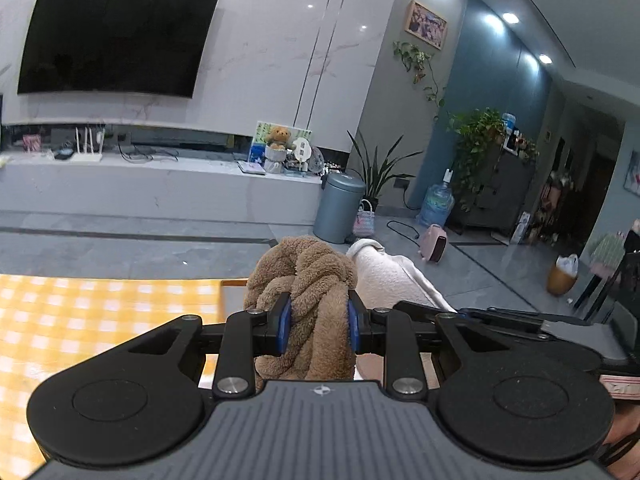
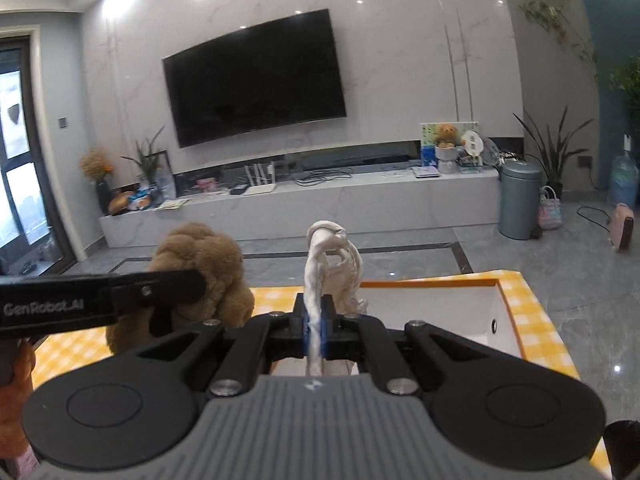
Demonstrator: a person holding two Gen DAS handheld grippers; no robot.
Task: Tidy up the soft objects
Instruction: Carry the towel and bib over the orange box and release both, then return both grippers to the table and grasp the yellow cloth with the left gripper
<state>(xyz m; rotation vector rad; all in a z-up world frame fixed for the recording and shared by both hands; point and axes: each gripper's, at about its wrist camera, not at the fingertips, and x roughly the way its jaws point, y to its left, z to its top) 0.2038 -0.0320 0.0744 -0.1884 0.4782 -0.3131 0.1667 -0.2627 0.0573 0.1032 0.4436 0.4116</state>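
Observation:
My left gripper is shut on a bunched brown fleece cloth, held up above the table. The same brown cloth shows at the left of the right wrist view, behind the left gripper's black arm. My right gripper is shut on a thin fold of a white fleece cloth, which stands up in a twisted bunch past the pads. In the left wrist view the white cloth hangs just right of the brown one. Both cloths are lifted clear of the yellow checked tablecloth.
A white open-topped box sits on the checked table under and right of my right gripper. Beyond the table lie grey floor, a TV bench, a wall TV, a grey bin and plants.

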